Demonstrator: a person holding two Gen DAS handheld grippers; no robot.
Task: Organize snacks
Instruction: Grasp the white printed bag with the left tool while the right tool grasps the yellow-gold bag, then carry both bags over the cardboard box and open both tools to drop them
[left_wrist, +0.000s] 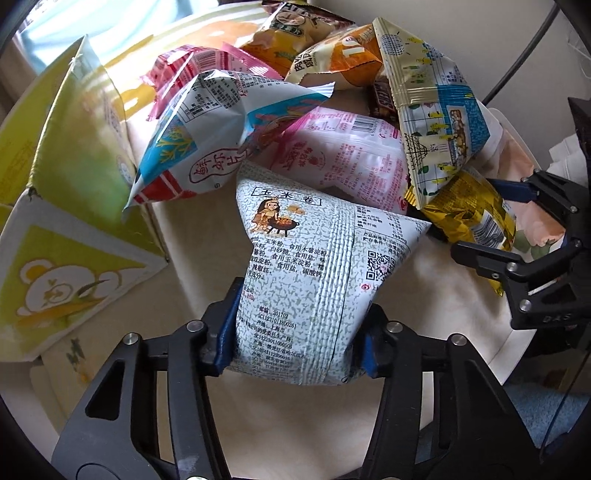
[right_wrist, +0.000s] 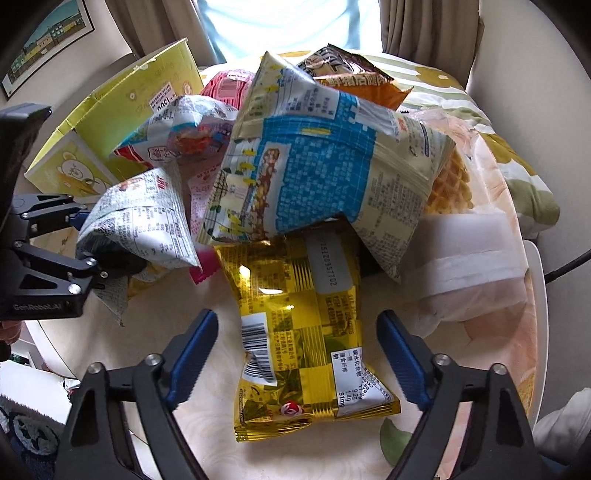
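Speckled grey-white snack bag (left_wrist: 303, 280), puffy, pinched in left claw (left_wrist: 295, 343)

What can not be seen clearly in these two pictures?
- Left wrist view: the dark snack bar is mostly hidden under the blue and cream bag.
- Right wrist view: the gold bag has its top hidden under that bag.
- Both views: inside of the green box is hidden by snacks.

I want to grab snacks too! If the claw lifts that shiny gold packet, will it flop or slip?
The gold foil snack packet would probably bend rather than stay stiff: it already lies creased. Its glossy, glinting film may be slippery for the right gripper, whose pads stand apart from it. It looks light, likely mostly air.
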